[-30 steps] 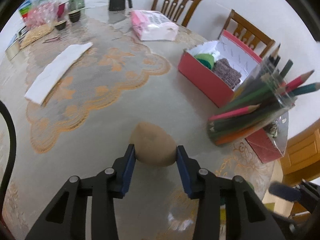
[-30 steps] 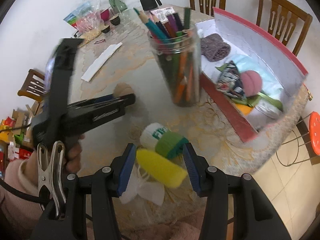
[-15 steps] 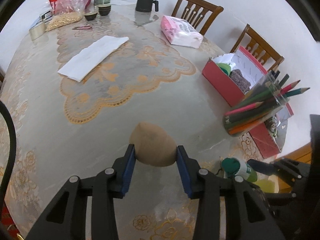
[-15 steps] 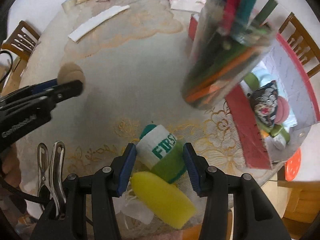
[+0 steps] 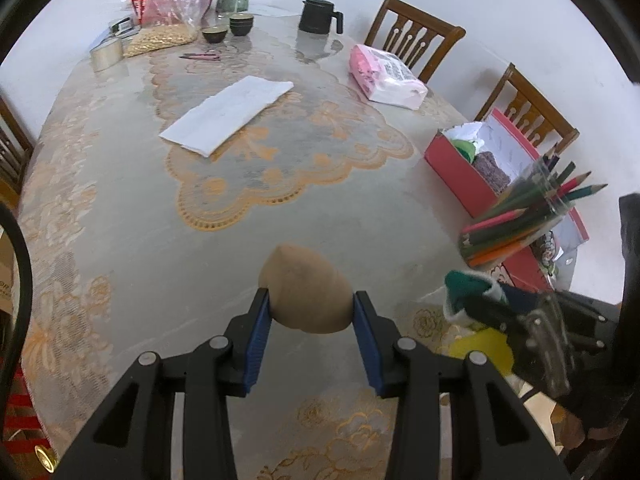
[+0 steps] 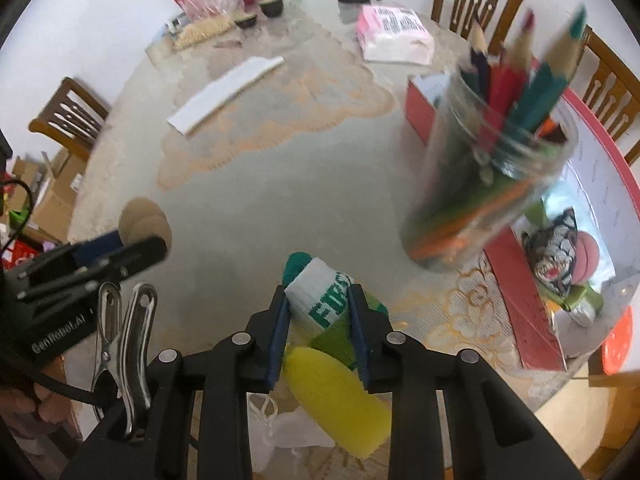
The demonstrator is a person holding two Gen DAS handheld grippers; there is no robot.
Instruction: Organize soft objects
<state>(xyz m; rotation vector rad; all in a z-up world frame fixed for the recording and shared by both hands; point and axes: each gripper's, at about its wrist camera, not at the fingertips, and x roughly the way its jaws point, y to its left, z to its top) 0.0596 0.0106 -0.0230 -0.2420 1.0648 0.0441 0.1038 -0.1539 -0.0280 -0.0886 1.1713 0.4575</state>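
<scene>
My left gripper (image 5: 311,305) is shut on a tan soft ball (image 5: 308,286) and holds it above the table; it also shows in the right wrist view (image 6: 144,226). My right gripper (image 6: 318,300) is shut on a rolled green and white sock (image 6: 326,304), also seen in the left wrist view (image 5: 466,290). A yellow sponge (image 6: 336,390) lies just below the sock near the table's front edge. The open red box (image 5: 464,174) with soft items inside stands at the right.
A clear jar of coloured pencils (image 6: 480,196) stands in front of the red box (image 6: 520,320). A folded white cloth (image 5: 226,114), a pink tissue pack (image 5: 386,80), a black mug (image 5: 318,20), bowls and snack bags sit farther back. Chairs ring the table.
The right gripper moved forward over the sock and closed on it, leaving the yellow sponge below. The left gripper kept the tan ball and drew back a little.
</scene>
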